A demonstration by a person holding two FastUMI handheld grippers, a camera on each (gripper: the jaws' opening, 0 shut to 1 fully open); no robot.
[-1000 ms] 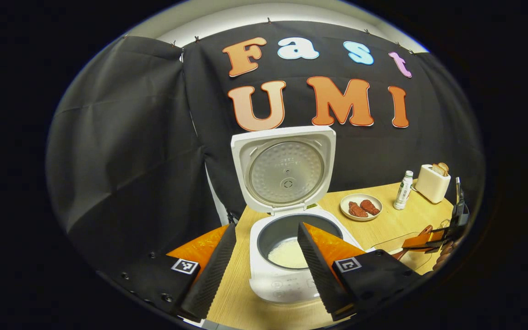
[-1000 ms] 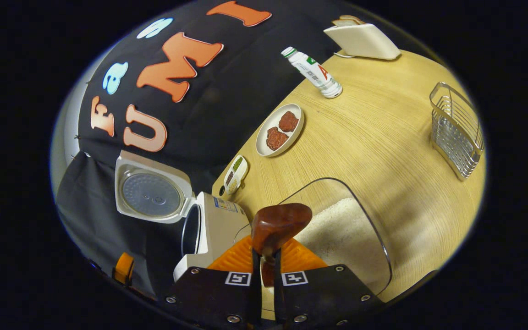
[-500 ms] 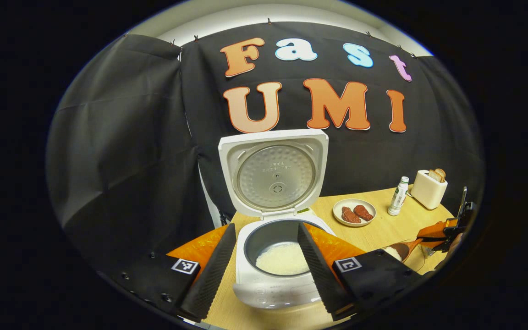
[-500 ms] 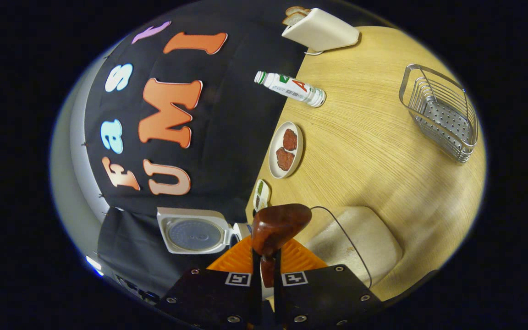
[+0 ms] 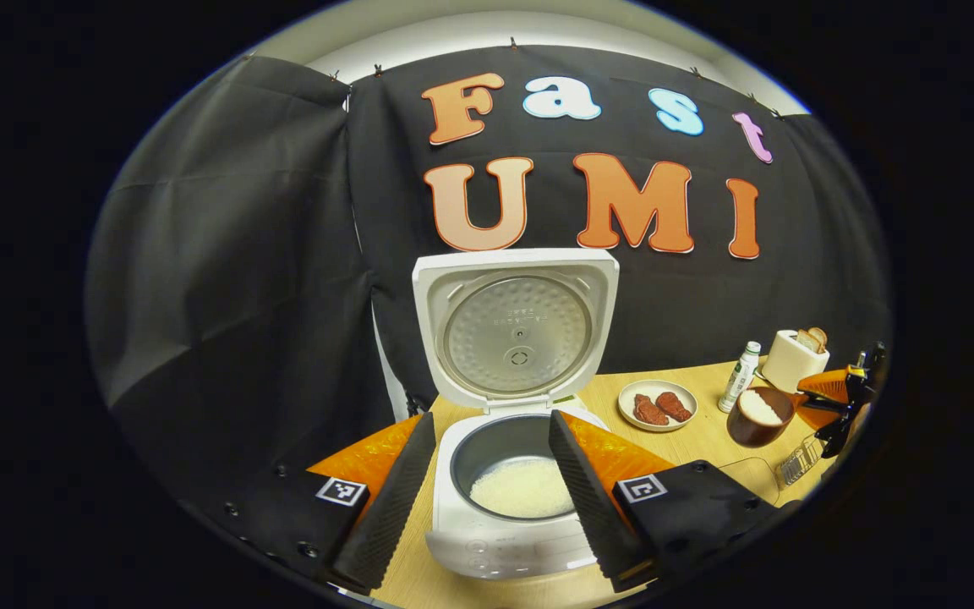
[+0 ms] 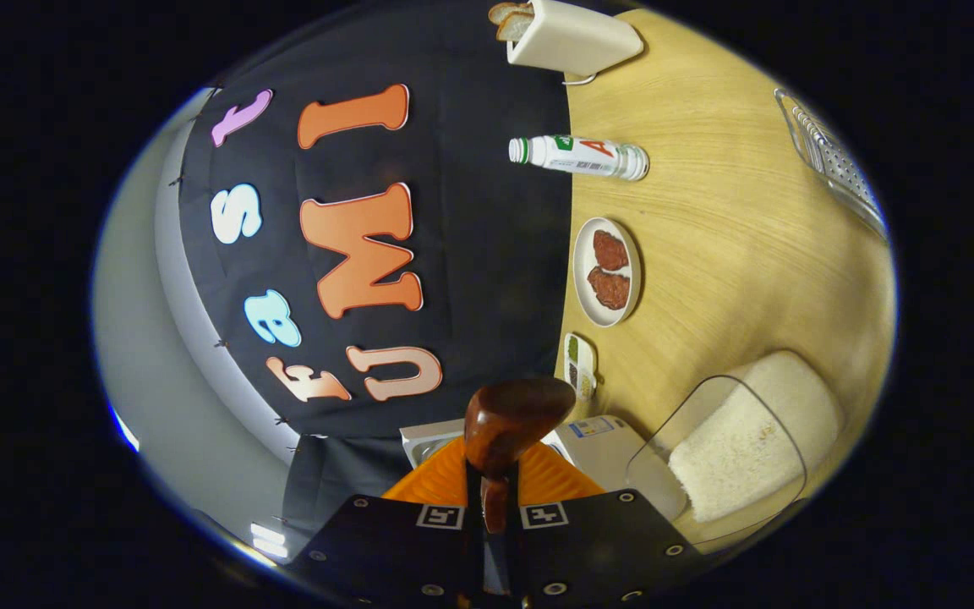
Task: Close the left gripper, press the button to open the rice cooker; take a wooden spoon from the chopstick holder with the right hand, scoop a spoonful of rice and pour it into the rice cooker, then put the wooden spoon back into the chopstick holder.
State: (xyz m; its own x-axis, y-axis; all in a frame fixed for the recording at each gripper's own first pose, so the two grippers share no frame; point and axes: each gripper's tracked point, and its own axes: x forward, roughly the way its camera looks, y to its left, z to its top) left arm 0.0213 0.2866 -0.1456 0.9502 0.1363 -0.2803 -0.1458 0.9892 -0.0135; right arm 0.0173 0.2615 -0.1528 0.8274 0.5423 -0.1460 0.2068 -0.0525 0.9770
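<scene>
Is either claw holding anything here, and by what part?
The right claw grips the wooden spoon by its handle, just below the bowl. The left claw is open and holds nothing.

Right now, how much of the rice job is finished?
Done: the cooker lid stands open, with rice already in the pot. In hand: the right gripper is shut on the spoon, which carries rice and is held above the table. Left: tip it into the cooker, then return the spoon to the holder.

Glossy wooden spoon, pale matt wood table, dimpled metal lid.
</scene>
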